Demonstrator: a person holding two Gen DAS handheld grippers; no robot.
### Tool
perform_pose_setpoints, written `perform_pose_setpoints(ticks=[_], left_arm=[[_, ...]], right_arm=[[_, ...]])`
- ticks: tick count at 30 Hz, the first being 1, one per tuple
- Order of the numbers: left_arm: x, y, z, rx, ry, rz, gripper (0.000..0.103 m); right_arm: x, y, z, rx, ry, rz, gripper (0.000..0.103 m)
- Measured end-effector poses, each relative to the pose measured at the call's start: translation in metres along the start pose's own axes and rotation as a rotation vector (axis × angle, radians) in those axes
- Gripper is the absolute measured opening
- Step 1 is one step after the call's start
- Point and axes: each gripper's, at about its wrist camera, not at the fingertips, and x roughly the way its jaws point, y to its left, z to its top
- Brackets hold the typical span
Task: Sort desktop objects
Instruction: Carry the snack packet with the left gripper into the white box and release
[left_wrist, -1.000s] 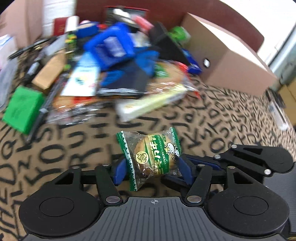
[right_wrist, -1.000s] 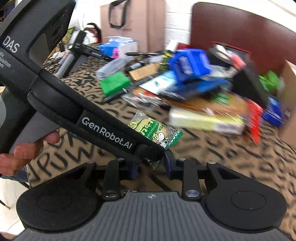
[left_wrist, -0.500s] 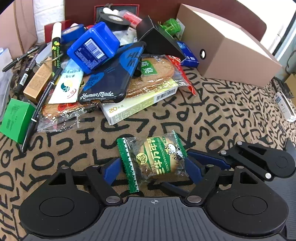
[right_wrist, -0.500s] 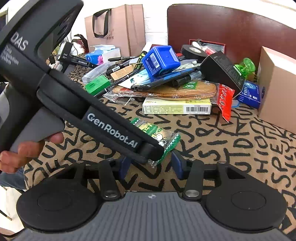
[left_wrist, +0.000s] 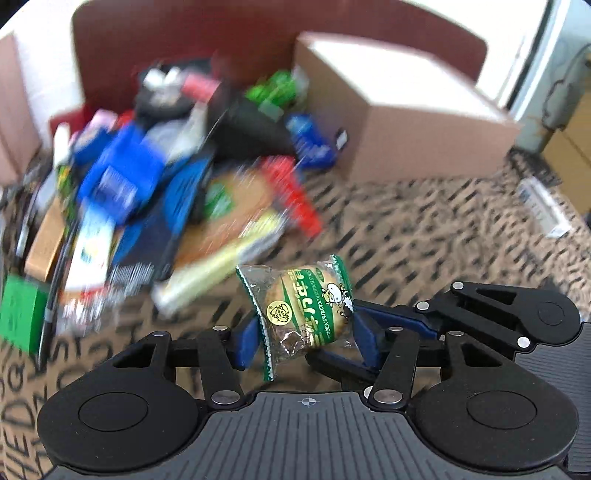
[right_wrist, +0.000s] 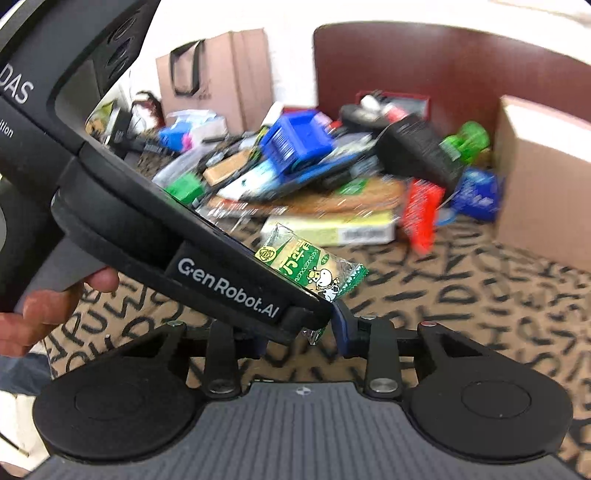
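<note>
i am looking down my left gripper (left_wrist: 304, 338), whose jaws are closing, and its blue pads (left_wrist: 246, 341) are pressing on both sides of a small green-and-clear plastic snack packet with a round biscuit inside (left_wrist: 300, 310). the packet is hanging above the tan tablecloth printed with black letters (left_wrist: 424, 236), clear of it, in front of the blurred heap of desktop objects (left_wrist: 177, 177) that is lying toward the far left part of the table. a plain brown cardboard box (left_wrist: 399, 110) is sitting near the far right edge.

the right wrist view is giving me what the left cannot: the left tool's black body with white lettering is crossing the picture from the upper left, a person's hand (right_wrist: 48, 306) is wrapping its handle at the left edge, and the packet (right_wrist: 314, 264) is sticking out past that body. here the heap (right_wrist: 314, 166) and the box (right_wrist: 543, 173) are appearing behind it.

my right gripper (right_wrist: 299, 338) is sitting just under the packet with its jaws closing; a clear corner of the wrapper is dangling between them, but the left tool is hiding one pad, so i cannot tell whether they are pinching it. only the left view is showing a true grip.
</note>
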Motion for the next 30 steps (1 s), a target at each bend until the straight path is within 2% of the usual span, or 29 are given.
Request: perform_pose_setpoints(ticks=[7, 14, 17, 22, 30], left_arm=[[-0.012, -0.045, 0.074, 0.058, -0.152, -0.048, 0.058], [0.012, -0.076, 0.152, 0.077, -0.222, -0.065, 0.061], [0.039, -0.082, 0.184, 0.060, -0.201, -0.082, 0.066], [0.096, -0.089, 0.220, 0.057, -0.128, -0.083, 0.062], [0.163, -0.075, 0.238, 0.018, -0.021, -0.085, 0.063]], right_arm=[[-0.044, -0.048, 0.041, 0.004, -0.140, -0.109, 0.039], [-0.056, -0.112, 0.091, 0.008, -0.214, -0.231, 0.039], [-0.048, -0.146, 0.109, 0.048, -0.202, -0.260, 0.039], [-0.020, -0.197, 0.125, 0.083, -0.143, -0.318, 0.038], [0.033, -0.251, 0.125, 0.180, -0.036, -0.295, 0.038]])
